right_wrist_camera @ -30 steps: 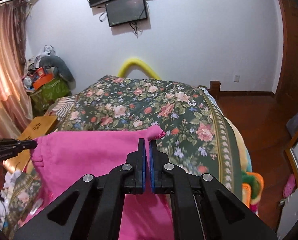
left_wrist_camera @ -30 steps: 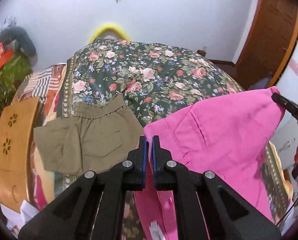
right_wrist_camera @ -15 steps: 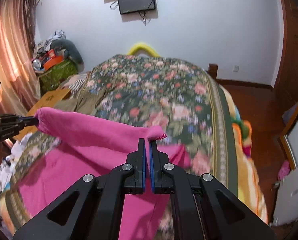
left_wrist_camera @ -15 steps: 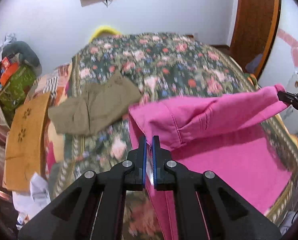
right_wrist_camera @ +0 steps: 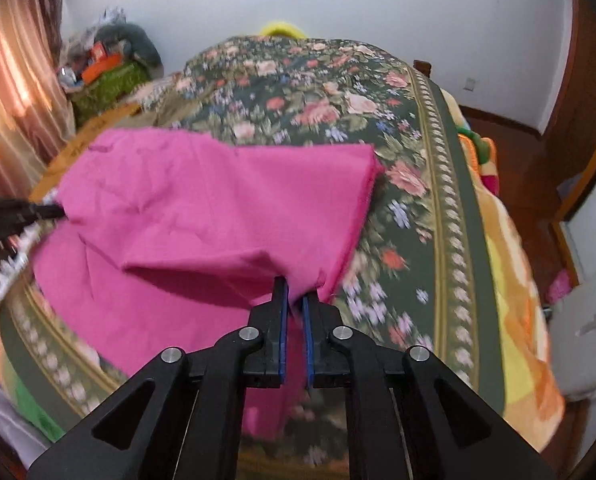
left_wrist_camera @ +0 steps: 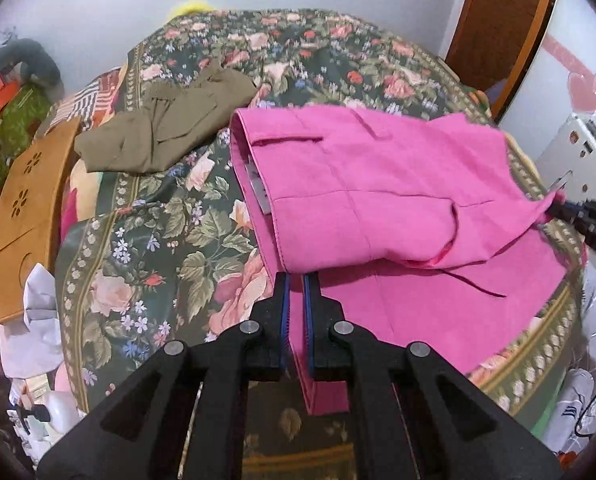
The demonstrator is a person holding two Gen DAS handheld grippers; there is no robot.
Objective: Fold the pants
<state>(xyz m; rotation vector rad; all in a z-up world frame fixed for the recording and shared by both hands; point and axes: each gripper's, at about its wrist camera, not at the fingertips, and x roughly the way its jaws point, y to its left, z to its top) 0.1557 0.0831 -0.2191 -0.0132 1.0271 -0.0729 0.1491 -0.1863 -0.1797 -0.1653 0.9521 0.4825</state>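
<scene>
Pink pants (left_wrist_camera: 378, 192) lie on the bed (left_wrist_camera: 157, 248), over its floral green bedspread, near the foot end; upper layer is folded over onto the lower layer, waistband edge with a white label facing the left side. Left gripper (left_wrist_camera: 295, 284): fingers nearly pressed together, pinching a strip of pink fabric at the near left edge of the pants, cloth visible between the blue pads. Right gripper (right_wrist_camera: 295, 292): fingers close together, pinching the near corner of the folded upper layer; the fabric rises in a shallow tent from that pinch. In the left wrist view the right gripper's tip holds the far right corner of the top layer, cloth drawn taut toward it. Olive pants (left_wrist_camera: 165, 128) lie crumpled on the bed beyond the pink pair, apart from it, toward the left edge. Wooden board (left_wrist_camera: 25, 208) sits beside the bed on the left. The right wrist view is motion-blurred across the bedspread.
</scene>
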